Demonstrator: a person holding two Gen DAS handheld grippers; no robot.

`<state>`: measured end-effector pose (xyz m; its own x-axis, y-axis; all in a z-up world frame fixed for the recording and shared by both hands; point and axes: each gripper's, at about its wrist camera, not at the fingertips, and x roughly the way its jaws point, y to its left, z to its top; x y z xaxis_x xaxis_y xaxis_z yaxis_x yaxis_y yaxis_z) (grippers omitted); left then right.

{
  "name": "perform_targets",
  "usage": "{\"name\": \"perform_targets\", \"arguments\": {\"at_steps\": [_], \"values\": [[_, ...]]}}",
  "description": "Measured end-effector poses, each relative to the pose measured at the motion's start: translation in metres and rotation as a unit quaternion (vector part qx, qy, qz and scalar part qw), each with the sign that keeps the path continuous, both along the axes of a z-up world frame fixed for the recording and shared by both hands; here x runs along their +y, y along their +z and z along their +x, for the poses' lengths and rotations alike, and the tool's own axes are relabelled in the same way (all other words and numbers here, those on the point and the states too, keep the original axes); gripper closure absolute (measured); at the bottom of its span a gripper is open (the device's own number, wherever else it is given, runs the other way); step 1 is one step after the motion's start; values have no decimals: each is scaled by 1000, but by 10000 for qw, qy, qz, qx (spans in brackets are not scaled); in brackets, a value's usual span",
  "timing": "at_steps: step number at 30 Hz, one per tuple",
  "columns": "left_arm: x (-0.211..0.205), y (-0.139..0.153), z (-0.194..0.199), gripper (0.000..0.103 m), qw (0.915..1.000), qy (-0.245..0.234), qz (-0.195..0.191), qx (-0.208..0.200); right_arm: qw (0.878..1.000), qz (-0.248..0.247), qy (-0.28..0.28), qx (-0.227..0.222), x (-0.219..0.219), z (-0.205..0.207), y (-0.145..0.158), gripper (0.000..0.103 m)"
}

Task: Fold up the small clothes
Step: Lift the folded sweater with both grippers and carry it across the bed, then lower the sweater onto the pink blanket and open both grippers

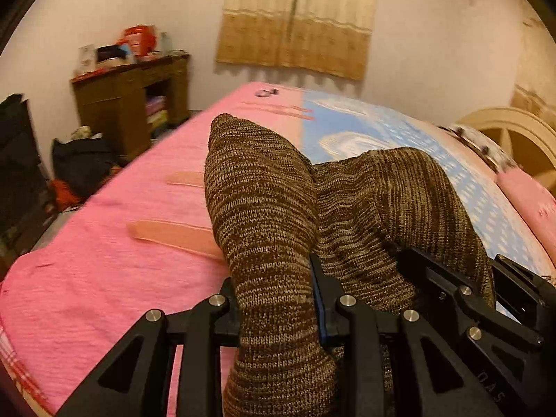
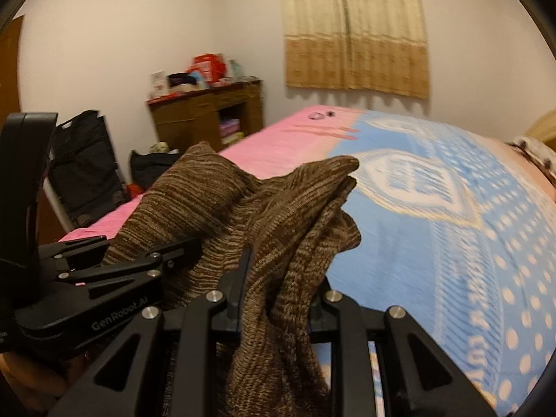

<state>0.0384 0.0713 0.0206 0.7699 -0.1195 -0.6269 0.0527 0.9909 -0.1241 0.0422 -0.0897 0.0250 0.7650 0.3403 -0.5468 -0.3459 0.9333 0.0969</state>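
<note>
Black linkage bars fill the bottom of both wrist views, and between them hangs a brown knitted garment [image 1: 267, 215], marled in dark and light yarn. Seen from the left wrist, the left claw [image 1: 278, 295] stands narrow, its two fingers pressed on a thick fold of the knit that rises above them to a rounded end and drops below them out of view. Just to its right in the same view sits the right claw [image 1: 451, 278], also gripping the cloth, with a sagging span of knit running between the two. From the right wrist, the right claw [image 2: 281, 288] is likewise narrow and clamped on a bunched, ridged fold of the same garment [image 2: 295, 226], while the left claw [image 2: 114, 260] shows at the left edge, holding the other side. The garment is lifted clear above a bed [image 1: 104, 260] whose cover is pink on the left and light blue with white dots and pale patterns on the right. Beyond the bed stands a brown wooden cabinet [image 2: 205, 114] with clutter on top, against a white wall, and a beige curtain [image 2: 354, 27] hangs over the far end.
</note>
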Motion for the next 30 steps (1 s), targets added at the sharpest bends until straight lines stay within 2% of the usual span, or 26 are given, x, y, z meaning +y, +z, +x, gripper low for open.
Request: {"name": "perform_targets", "arguments": {"at_steps": [9,18,23,26,29,30], "values": [[73,10,20,74,9966,785,103,-215,9975,118,677,-186,71,36,8,78],[101,-2,54,74,9931,1114,304,-223,9953,237,889,-317,112,70,7,78],[105,-19,82,74,9914,1213,459,-193,9962,241,773,-332,126,92,-4,78],[113,-50,109,74,9895,1353,513,56,9972,91,697,-249,139,113,-23,78],[128,-84,127,73,9875,1424,121,668,9980,-221,553,209,154,145,-61,78],[134,-91,127,68,9867,1457,-24,719,9976,-282,516,361,157,151,-71,78]]}}
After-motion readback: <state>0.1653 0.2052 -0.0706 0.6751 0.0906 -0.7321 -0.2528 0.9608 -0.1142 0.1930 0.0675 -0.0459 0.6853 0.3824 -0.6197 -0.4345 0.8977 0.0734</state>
